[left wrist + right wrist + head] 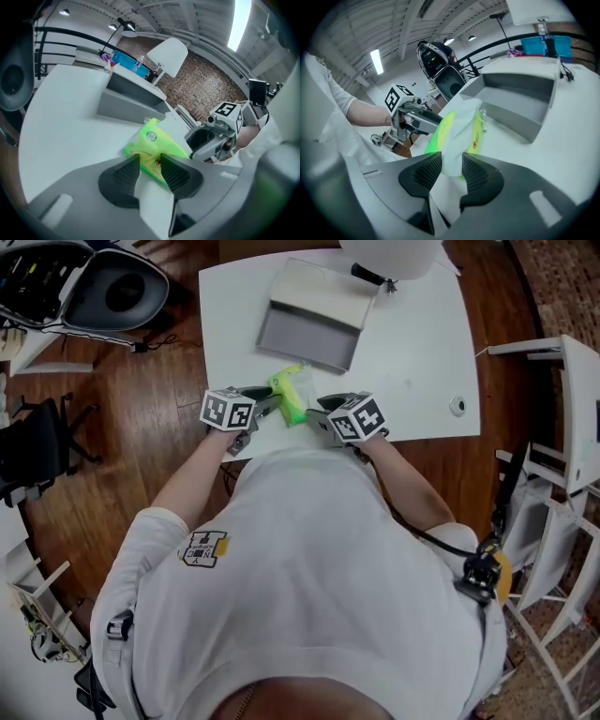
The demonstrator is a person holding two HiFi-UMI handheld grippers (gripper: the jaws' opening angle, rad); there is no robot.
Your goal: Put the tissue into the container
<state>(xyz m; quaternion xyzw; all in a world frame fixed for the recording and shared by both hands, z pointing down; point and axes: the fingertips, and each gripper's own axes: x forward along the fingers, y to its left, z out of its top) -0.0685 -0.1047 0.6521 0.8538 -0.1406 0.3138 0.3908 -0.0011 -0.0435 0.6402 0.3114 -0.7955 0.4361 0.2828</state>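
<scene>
A bright green tissue pack (pixel 290 396) lies on the white table (pixel 412 362) near its front edge, between both grippers. My left gripper (pixel 271 403) is at the pack's left end, and in the left gripper view its ribbed pads press on the green pack (pixel 157 150). My right gripper (pixel 315 411) is at the right side. Its pads are shut on a white tissue (pixel 461 126) that sticks out of the pack (pixel 440 133). The grey open container (pixel 311 319) stands just behind the pack, with nothing visible inside it.
A white lamp (pixel 389 254) stands at the table's back edge, behind the container. A small round object (pixel 457 406) lies at the table's right front. A white rack (pixel 562 474) stands right of the table and a black chair (pixel 37 446) left of it.
</scene>
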